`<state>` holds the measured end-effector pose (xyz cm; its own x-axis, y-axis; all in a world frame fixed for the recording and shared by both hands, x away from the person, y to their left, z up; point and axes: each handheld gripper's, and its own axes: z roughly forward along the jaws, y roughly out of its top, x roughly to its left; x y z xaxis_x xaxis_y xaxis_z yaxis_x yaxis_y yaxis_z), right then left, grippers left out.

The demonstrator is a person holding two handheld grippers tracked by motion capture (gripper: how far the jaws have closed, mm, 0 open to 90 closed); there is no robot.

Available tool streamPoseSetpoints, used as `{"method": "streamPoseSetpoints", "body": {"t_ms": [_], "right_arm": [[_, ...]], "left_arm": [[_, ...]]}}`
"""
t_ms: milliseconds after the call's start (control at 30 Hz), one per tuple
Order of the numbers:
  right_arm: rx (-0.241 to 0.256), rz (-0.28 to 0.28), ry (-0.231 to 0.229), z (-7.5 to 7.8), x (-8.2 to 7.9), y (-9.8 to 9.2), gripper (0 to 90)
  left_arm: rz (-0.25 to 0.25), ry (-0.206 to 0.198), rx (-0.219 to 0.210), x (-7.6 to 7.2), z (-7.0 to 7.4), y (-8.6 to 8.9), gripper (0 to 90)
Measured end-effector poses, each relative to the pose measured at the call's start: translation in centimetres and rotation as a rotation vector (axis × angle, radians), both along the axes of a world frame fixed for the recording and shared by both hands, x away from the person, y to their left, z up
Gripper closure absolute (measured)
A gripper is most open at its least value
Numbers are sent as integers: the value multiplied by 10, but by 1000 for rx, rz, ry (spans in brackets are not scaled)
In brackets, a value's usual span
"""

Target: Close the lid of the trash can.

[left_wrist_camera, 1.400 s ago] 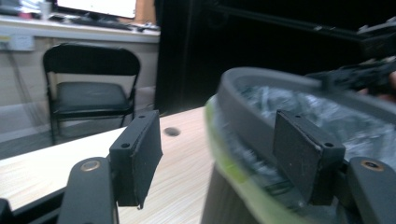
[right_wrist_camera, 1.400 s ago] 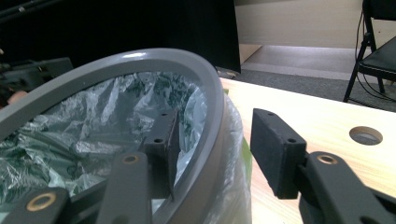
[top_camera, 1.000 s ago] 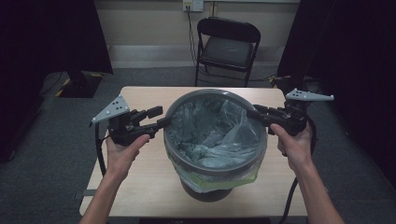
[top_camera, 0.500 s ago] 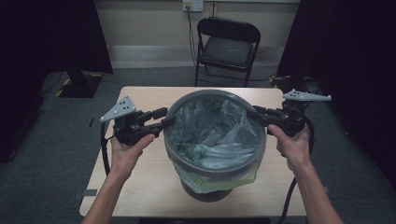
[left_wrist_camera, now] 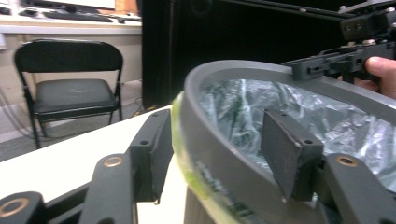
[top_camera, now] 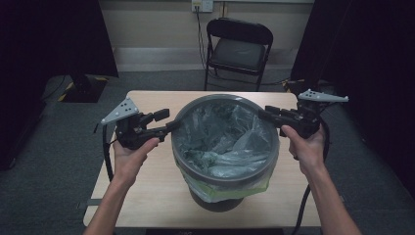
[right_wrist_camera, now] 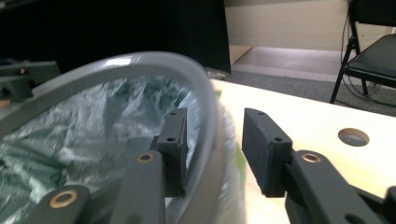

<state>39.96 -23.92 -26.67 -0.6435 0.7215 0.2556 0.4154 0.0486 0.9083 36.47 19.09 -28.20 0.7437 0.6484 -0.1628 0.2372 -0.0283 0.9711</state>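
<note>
A grey round bin (top_camera: 192, 110) stands in the middle of the wooden table (top_camera: 147, 191), lined with a crumpled translucent bag (top_camera: 220, 147) whose greenish edge folds over the outside. My left gripper (top_camera: 168, 121) is open at the bin's left rim. In the left gripper view the left gripper (left_wrist_camera: 219, 149) straddles the rim (left_wrist_camera: 233, 70), one jaw outside and one inside over the bag (left_wrist_camera: 327, 112). My right gripper (top_camera: 266, 111) is open at the right rim. In the right gripper view the right gripper (right_wrist_camera: 217, 144) also straddles the rim (right_wrist_camera: 154, 60).
A black folding chair (top_camera: 237, 49) stands on the grey floor behind the table, below a wall socket. The table has a round hole (right_wrist_camera: 353, 136) near its right far corner. Dark curtains hang on both sides. Cables trail from both grippers off the table's edges.
My left gripper has shifted slightly right, closer onto the bin's left rim. The right gripper has stayed at the right rim.
</note>
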Motion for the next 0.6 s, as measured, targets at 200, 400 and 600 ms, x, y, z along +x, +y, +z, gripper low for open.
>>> {"method": "streamPoseSetpoints", "body": {"t_ms": [200, 400, 600], "right_arm": [[39, -9, -9, 4, 9, -3, 667], [20, 23, -6, 5, 14, 6, 818], [36, 2, -13, 6, 15, 3, 763]], "left_arm": [[25, 10, -12, 8, 2, 4, 434], [25, -10, 0, 10, 3, -1, 507], [41, -8, -5, 9, 3, 2, 492]]}}
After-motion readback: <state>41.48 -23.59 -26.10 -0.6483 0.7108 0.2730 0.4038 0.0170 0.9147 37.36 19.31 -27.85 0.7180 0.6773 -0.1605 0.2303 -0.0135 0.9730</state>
